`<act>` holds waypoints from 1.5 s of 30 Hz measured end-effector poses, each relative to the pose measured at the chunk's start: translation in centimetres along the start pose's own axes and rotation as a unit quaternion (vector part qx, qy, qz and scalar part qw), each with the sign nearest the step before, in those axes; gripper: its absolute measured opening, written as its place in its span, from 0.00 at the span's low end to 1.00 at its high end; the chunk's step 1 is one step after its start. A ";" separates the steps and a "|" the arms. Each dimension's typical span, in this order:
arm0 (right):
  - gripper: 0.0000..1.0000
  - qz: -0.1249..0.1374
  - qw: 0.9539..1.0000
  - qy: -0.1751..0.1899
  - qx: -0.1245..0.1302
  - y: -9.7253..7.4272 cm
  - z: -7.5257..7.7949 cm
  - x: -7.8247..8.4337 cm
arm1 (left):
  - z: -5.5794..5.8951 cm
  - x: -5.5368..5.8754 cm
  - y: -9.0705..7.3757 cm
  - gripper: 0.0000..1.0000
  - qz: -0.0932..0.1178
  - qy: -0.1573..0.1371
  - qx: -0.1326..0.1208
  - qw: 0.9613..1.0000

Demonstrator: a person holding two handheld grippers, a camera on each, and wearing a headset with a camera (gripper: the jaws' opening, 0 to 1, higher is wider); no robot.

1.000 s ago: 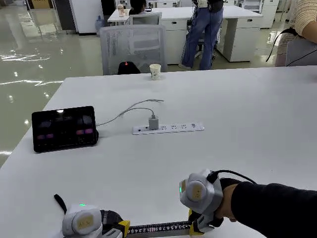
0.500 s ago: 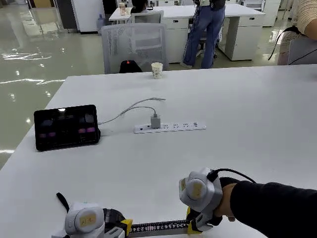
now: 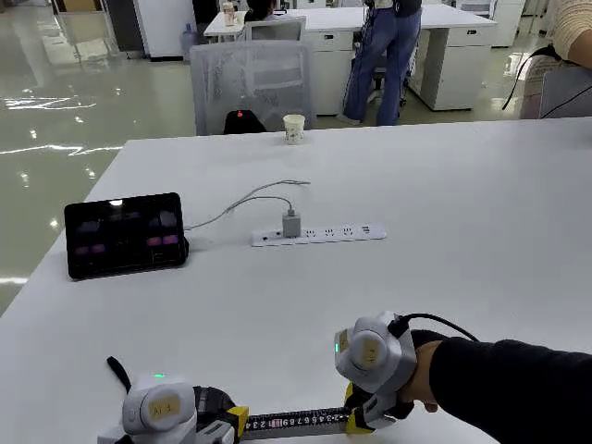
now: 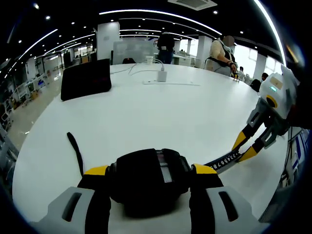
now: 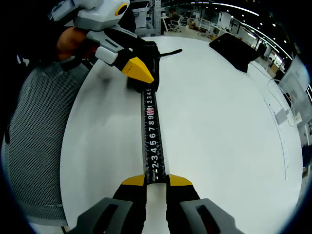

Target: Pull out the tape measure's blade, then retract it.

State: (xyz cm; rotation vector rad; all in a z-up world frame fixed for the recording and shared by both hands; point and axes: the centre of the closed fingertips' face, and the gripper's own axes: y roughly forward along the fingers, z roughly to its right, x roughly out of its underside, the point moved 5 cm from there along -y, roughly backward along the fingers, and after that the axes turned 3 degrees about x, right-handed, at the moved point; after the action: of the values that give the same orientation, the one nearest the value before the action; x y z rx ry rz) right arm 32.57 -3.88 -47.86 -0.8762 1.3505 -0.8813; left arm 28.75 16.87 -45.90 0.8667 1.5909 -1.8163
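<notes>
Jaws on blade [image 5: 152, 146] beside table edge [image 5: 70, 141]

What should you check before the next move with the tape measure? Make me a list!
1. Left gripper shut on the tape measure case: ok.
2. Right gripper pinching the end of the blade: ok.
3. Blade straight between the two grippers, no kink: ok.
4. Strap lying away from the blade: ok.
5. Power strip and tablet well away from the blade: ok.
6. Blade lock off, so it can slide back: cannot tell.
</notes>
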 end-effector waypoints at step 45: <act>0.11 0.010 1.000 0.001 0.003 0.7 -0.2 -1.5 | 0.0 0.0 -0.1 0.60 -0.006 -0.004 0.005 1.000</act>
State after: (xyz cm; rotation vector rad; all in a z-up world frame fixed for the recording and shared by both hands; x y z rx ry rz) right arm 32.36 -2.26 -47.90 -0.8569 1.3544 -0.8711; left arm 28.67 16.90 -45.86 0.8564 1.5867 -1.8344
